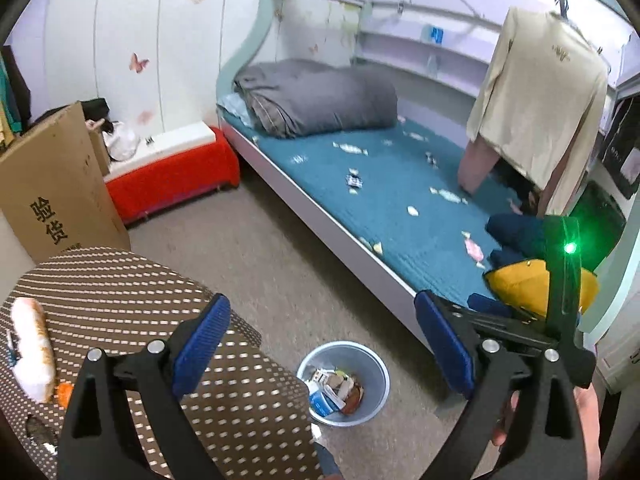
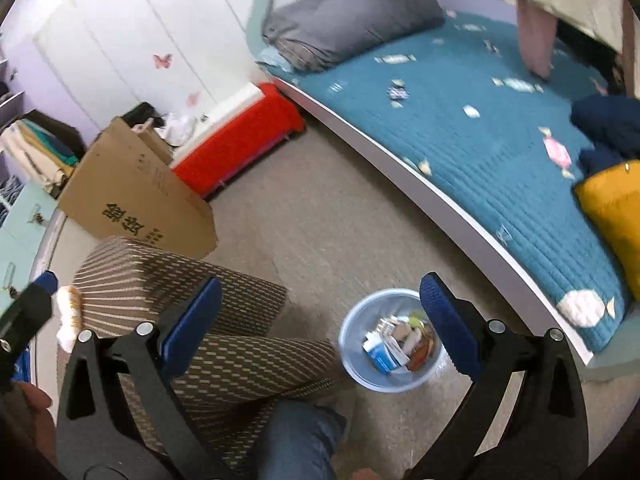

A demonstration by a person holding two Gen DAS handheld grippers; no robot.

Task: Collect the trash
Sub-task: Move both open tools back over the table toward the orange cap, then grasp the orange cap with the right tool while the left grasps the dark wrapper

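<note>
**Both claws empty above the bin: next pickup from the bed**

Left claw (image 1: pixel 322 354): jaws spread wide, nothing between the blue pads (image 1: pixel 202 344); angled down over the floor, with the bin seen through the gap.

Right claw (image 2: pixel 320 326): jaws likewise at full spread and empty; bin just inside its right pad (image 2: pixel 450 324).

Bin (image 1: pixel 344 384): pale blue, round, standing on the grey floor between the patterned seat (image 1: pixel 132 300) and the bed edge. It holds cartons and wrappers, well below the rim.

Trash remaining: small wrappers and paper scraps scattered across the teal bed cover (image 1: pixel 400 196). Among them are a dark printed wrapper (image 1: pixel 354 180) mid-bed, a pink-and-white wrapper (image 1: pixel 474 250) near the yellow cushion (image 1: pixel 520 284), and a white scrap (image 1: pixel 412 211) between them.

Judgement on the step in hand: a reach back to the bed for the next piece. Nearest candidates are the pink wrapper and the scraps along the bed's near edge. Thin wrappers lie flat on a soft quilt, so it would be best to come down steeply, straddle one piece, and close slowly to avoid pinching the cover. One claw per piece, taking near pieces first, would keep the arms from crossing.
</note>
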